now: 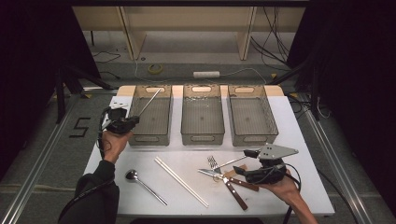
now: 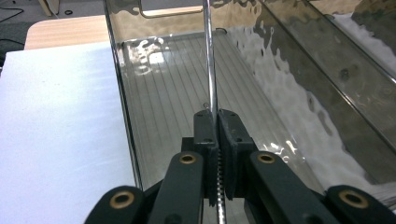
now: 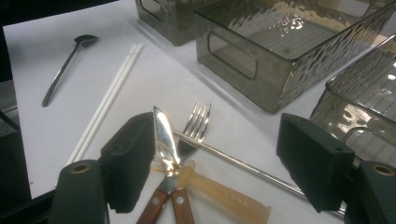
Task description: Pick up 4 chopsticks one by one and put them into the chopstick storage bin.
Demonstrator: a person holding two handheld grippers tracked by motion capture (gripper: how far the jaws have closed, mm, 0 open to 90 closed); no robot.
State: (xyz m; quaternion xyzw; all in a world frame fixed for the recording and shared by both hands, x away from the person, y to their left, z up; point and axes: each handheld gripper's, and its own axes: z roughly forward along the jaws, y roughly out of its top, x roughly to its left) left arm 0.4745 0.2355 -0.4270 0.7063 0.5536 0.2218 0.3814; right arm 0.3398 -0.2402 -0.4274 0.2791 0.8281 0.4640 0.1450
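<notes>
Bright table, dark surroundings; glare on bins (image 3: 289, 60).

White table (image 1: 299, 140), three smoky clear bins (image 1: 202, 119) in a row at its far side, spoon (image 1: 144, 185), white chopsticks (image 1: 181, 181), fork (image 1: 223, 163), wooden-handled knives (image 1: 233, 186) nearer.

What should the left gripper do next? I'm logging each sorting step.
Probably open and let go: the left gripper is shut on a thin metal rod already over the leftmost bin, so releasing should drop it inside.
</notes>
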